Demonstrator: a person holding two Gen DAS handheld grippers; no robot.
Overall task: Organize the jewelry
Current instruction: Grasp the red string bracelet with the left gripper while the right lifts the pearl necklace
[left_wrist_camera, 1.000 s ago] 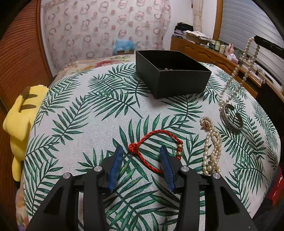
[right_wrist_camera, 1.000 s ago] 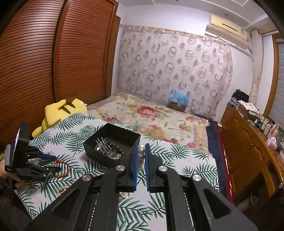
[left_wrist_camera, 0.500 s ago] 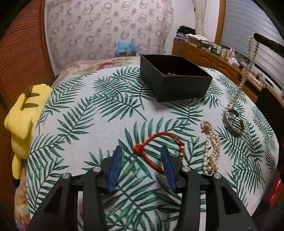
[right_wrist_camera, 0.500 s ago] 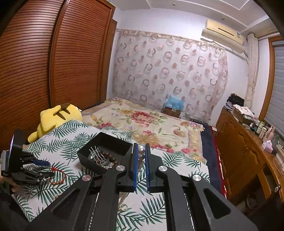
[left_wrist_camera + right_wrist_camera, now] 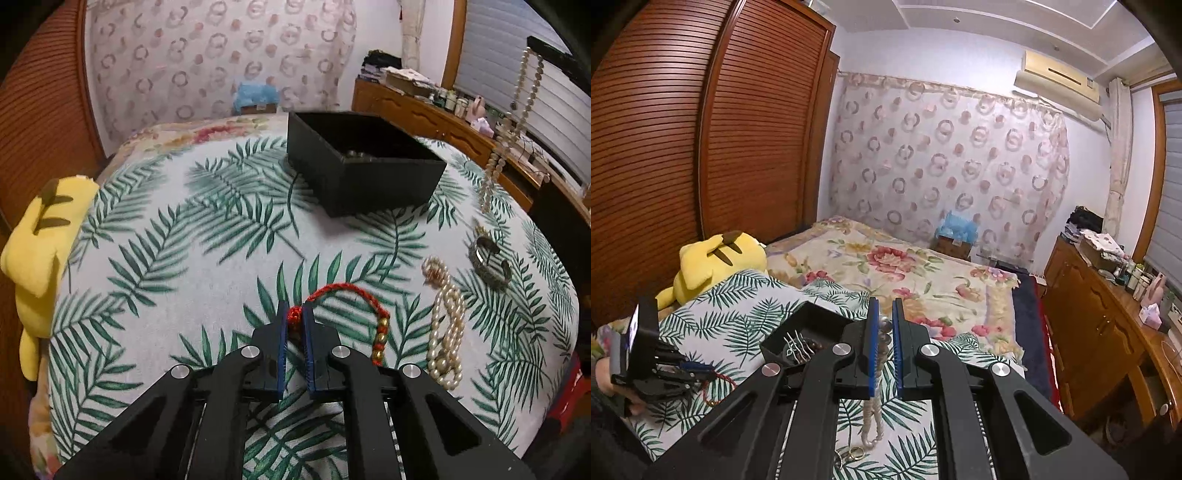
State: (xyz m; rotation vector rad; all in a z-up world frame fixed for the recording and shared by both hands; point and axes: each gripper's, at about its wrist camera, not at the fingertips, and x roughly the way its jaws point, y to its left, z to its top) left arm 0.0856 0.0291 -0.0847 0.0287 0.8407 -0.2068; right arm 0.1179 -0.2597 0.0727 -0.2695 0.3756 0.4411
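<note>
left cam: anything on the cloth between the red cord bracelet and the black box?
Nothing. In the left wrist view the stretch between the red cord bracelet and the black box is bare leaf-print cloth.

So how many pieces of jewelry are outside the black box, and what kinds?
Pearl necklaces: 2, one lying on the cloth, one hanging from the right gripper
Red cord bracelet, pinched by the left gripper: 1
Silver bangle: 1
Total: 4
Some pieces in the box are too hidden to count.
</note>
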